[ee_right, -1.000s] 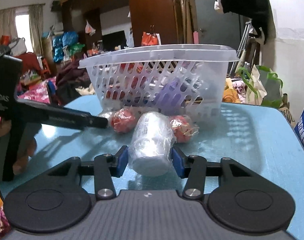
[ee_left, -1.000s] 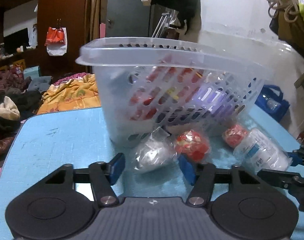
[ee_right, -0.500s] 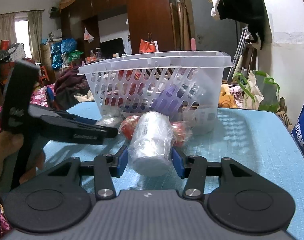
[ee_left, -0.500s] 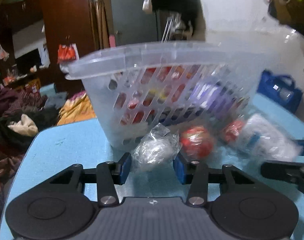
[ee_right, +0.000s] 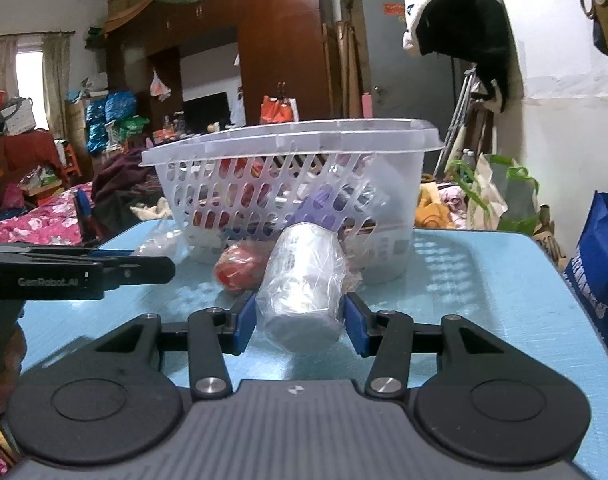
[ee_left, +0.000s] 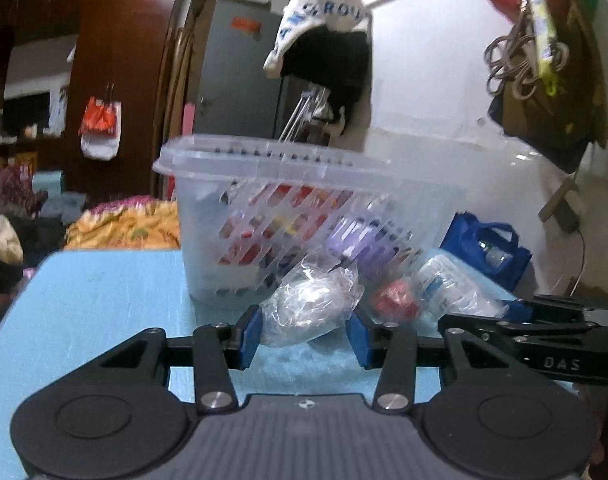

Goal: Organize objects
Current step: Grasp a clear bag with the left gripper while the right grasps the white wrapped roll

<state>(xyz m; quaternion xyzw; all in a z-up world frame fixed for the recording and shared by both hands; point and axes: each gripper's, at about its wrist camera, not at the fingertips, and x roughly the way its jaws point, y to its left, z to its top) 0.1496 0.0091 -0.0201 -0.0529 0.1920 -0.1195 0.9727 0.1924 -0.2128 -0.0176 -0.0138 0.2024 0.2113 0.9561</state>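
My left gripper (ee_left: 304, 334) is shut on a clear crinkled plastic-wrapped bundle (ee_left: 310, 306) and holds it above the blue table (ee_left: 95, 300), just in front of the clear slotted basket (ee_left: 304, 196). My right gripper (ee_right: 299, 324) is shut on a white plastic-wrapped bottle (ee_right: 304, 280), which also shows in the left wrist view (ee_left: 448, 284). A red wrapped ball (ee_right: 237, 266) lies on the table by the basket; it shows in the left wrist view too (ee_left: 396, 300). The basket (ee_right: 287, 184) holds red and purple items.
A blue bag (ee_left: 488, 248) stands past the table's right edge, also in the right wrist view (ee_right: 600, 264). Bedding and clothes (ee_left: 123, 228) lie beyond the left edge. A cap hangs on the wall (ee_left: 324, 32). The left gripper's body (ee_right: 75, 272) reaches in from the left.
My left gripper closed on the clear wrapped bundle and lifted it off the table. My right gripper rose slightly with the bottle still held.
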